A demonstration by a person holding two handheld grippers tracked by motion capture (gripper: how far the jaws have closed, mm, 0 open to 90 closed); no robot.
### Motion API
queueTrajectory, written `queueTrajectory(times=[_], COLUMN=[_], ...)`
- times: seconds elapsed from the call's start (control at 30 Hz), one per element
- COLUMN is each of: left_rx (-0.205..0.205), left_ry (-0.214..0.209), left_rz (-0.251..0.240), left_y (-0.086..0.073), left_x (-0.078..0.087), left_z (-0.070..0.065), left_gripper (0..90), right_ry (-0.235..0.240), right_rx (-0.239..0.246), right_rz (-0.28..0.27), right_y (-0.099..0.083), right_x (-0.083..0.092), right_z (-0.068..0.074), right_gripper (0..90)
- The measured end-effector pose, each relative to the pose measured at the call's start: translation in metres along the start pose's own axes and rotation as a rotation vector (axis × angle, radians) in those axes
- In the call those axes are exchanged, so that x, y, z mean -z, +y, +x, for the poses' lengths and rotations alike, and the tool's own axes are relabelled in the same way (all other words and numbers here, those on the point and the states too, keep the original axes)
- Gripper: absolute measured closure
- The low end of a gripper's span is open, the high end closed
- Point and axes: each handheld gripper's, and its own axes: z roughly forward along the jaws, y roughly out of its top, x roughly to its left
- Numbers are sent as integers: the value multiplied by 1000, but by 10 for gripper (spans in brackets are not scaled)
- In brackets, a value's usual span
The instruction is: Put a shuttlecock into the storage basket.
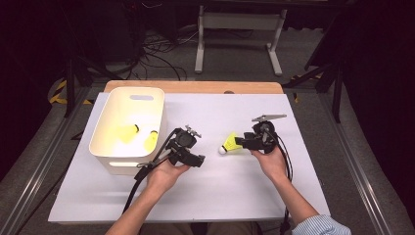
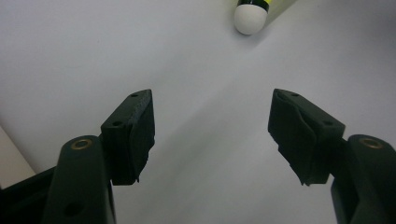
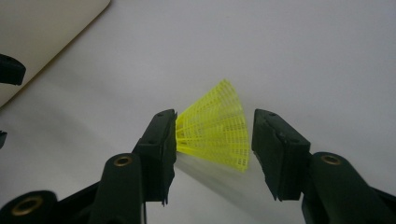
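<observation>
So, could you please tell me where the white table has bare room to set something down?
The table is bare along the near edge and right of the right gripper. It is crowded between the tub, left gripper and shuttlecock.

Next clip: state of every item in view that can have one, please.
Left claw: open, nothing between its jaws.
Right claw: jaws around the shuttlecock's skirt, not clearly clamped.
Loose shuttlecock: lying on the table, cork toward the left claw.
White bin: upright, open-topped, two yellow shuttlecocks inside.
</observation>
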Motion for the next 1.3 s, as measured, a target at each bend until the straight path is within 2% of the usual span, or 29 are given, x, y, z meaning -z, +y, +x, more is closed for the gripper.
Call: queueTrajectory(times=[0.23,0.6,0.87,1.2,1.3], left_rx=[-2,1,-5,-14,-18], left_ry=[3,8,13,21,25], left_rz=[3,2,-12,4,8], left_y=[0,0,-1,-2,-1], left_x=[1,2,3,4,3], left_z=[1,1,0,0,-1], left_gripper=[319,316,321,319,315], right_ry=[5,15,37,57,61], right_rx=[-19,-24,-12,-2,7], right_rz=[20,63,73,88,89], right_y=[7,11,10,7,6], right_x=[-9,-23,-26,-23,-23], right_z=[-1,-1,0,-3,-3], right_gripper=[535,653,746,873,887])
